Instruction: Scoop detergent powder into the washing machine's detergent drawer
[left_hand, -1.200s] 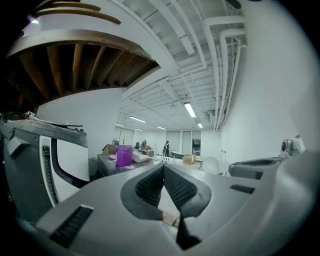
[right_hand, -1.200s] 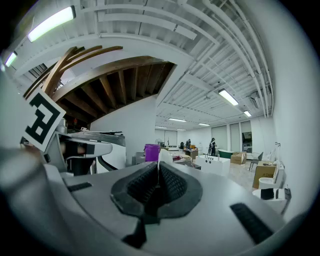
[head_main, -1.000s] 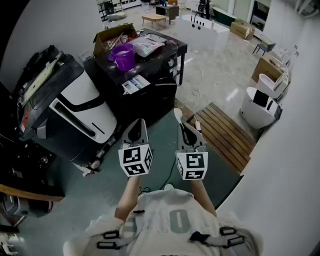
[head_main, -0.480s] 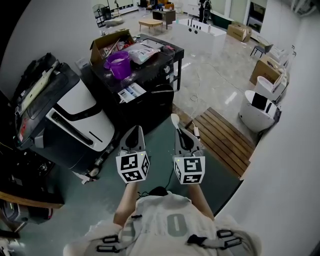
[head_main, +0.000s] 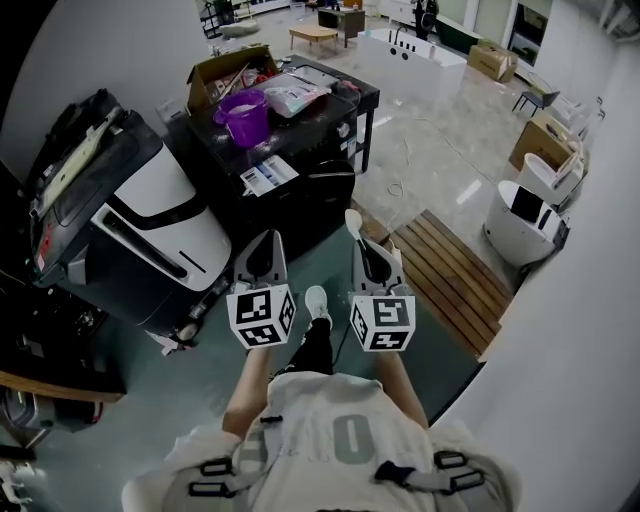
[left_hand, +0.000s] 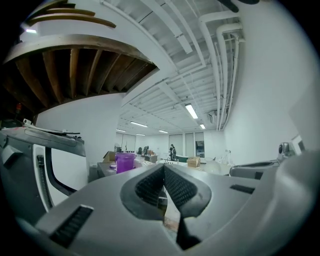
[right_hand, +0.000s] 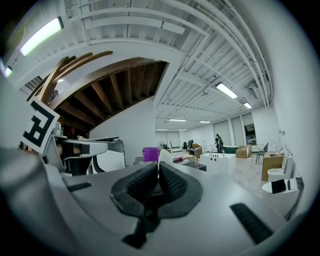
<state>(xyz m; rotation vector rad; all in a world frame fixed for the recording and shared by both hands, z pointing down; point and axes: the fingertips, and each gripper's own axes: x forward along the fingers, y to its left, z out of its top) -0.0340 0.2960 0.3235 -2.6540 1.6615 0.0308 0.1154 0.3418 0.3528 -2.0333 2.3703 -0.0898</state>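
Note:
The white washing machine (head_main: 150, 235) stands at the left in the head view, tilted, with dark gear on top; it also shows in the left gripper view (left_hand: 47, 162). A purple bucket (head_main: 247, 112) and a detergent bag (head_main: 295, 95) sit on the black table (head_main: 330, 125) beyond. My right gripper (head_main: 366, 252) is shut on a white spoon (head_main: 352, 219), whose bowl sticks out past the jaws (right_hand: 163, 155). My left gripper (head_main: 263, 243) is shut with nothing in it. Both are held level in the air, well short of the table.
An open cardboard box (head_main: 225, 68) sits at the table's far left, and a leaflet (head_main: 268, 175) lies on a lower black unit. A wooden slatted platform (head_main: 450, 275) lies on the floor to the right, with a white fixture (head_main: 525, 215) beyond. A white bathtub (head_main: 410, 60) stands far back.
A shoe and leg have stepped forward between the grippers. Both grippers keep their pose, and the spoon stays in the right one.

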